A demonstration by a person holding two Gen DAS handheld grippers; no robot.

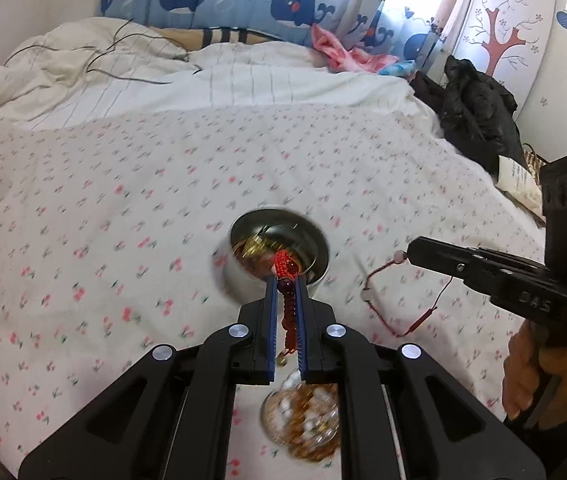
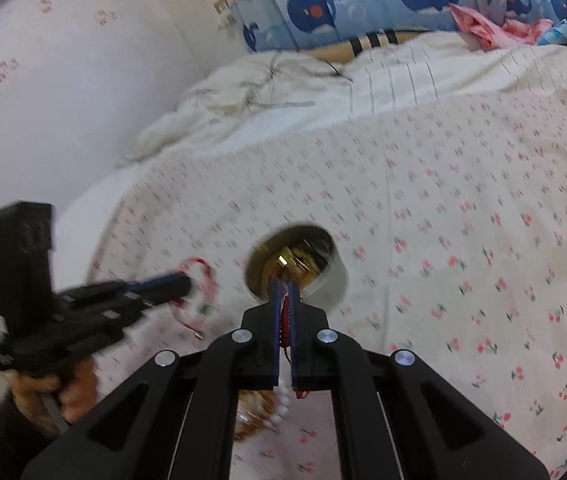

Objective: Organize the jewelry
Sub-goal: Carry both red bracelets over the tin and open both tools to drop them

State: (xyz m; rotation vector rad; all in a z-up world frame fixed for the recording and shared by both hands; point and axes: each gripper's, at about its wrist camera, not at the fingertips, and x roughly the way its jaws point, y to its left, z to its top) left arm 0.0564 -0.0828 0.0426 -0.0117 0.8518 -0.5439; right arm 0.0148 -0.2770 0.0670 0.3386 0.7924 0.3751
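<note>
1. The left gripper has its jaws pinched on a red braided bracelet with dark red beads; the braid runs between the blue pads and pokes out past the tips.
2. The right gripper has its jaws pinched on a thin red cord. In the left wrist view the cord hangs in a loop from the tip of that gripper, with small pale beads on it and a red end piece lower down.
3. Both pieces are lifted clear of the bed, which carries a white sheet printed with small pink cherries.
4. A round metal tin sits near the middle of the bed, open, with gold-coloured pieces inside. Both grippers are just beside it.
5. A clear bowl of white and amber beads sits nearer the bed's front edge, under the left gripper.
6. A hand grips the right gripper's handle.
7. The pictures are blurred around the tin and the bowl.
</note>
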